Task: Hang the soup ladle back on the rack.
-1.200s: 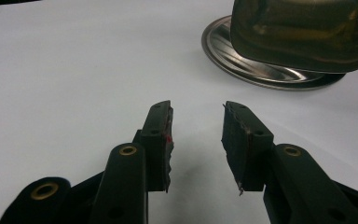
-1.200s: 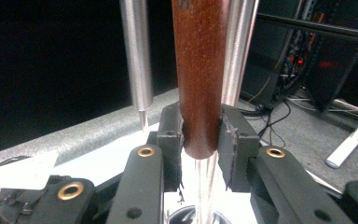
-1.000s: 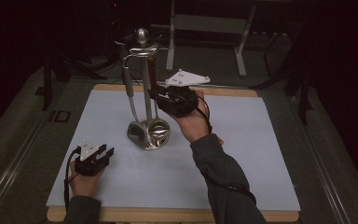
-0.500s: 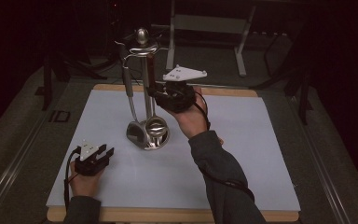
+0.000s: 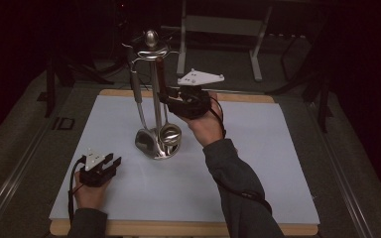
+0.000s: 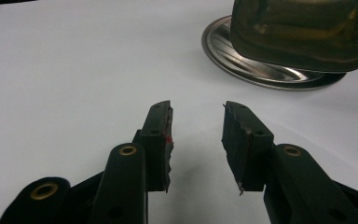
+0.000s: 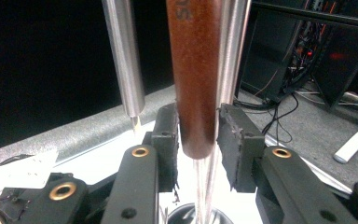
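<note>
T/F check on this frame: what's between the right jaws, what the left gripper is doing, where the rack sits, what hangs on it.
1. The brown utensil handle stands between the right gripper pads, whose jaws have just been opening. True.
2. The left gripper is shut on a spoon. False: its jaws are open with nothing between them, over the white table top.
3. The utensil rack stands on the white table top. True.
4. The rack lies tipped on its side. False: it stands upright on its round base.
5. Metal utensils hang from the rack. True: a ladle hangs low near the base.
</note>
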### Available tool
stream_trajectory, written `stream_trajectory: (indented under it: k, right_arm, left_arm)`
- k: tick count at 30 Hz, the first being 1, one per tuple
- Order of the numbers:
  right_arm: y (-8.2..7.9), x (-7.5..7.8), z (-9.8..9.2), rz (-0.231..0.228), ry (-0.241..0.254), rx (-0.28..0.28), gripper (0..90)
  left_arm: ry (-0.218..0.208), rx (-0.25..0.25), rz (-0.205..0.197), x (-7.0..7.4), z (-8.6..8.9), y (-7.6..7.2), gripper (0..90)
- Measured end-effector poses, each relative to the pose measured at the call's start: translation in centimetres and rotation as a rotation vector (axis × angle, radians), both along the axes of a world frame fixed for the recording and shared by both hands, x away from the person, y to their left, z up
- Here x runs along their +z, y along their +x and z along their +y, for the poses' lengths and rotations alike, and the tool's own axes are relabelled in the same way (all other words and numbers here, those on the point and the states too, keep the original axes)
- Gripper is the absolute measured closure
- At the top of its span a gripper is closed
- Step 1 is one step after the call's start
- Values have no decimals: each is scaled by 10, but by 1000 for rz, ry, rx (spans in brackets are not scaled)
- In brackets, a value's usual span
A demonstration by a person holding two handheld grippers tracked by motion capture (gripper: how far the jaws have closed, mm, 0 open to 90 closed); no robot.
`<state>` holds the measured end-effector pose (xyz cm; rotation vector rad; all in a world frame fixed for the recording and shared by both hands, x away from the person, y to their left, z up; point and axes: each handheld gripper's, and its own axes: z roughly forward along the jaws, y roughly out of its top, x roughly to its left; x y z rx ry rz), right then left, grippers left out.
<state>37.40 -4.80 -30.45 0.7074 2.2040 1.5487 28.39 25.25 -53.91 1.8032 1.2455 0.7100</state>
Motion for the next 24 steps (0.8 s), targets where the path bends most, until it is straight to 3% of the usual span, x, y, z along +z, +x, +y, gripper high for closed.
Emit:
stream_trajectory:
  k: [4,9,15,21,24]
  right_arm:
    - [-1,-2,-4,-1,-7,10,660]
    - [-5,-7,-12,-16,-54,31,654]
    - [-3,-9,-23,-11,-78,20,657]
    - [1,-17,-29,16,-146,19,645]
    - [4,-23,-29,26,-210,-12,633]
  left_arm:
    - [1,1,1,0,0,0,628]
    - [3,2,3,0,0,0,628]
    - [5,2,2,0,0,0,628]
    - [3,2,2,0,0,0,628]
    - [2,2,3,0,0,0,628]
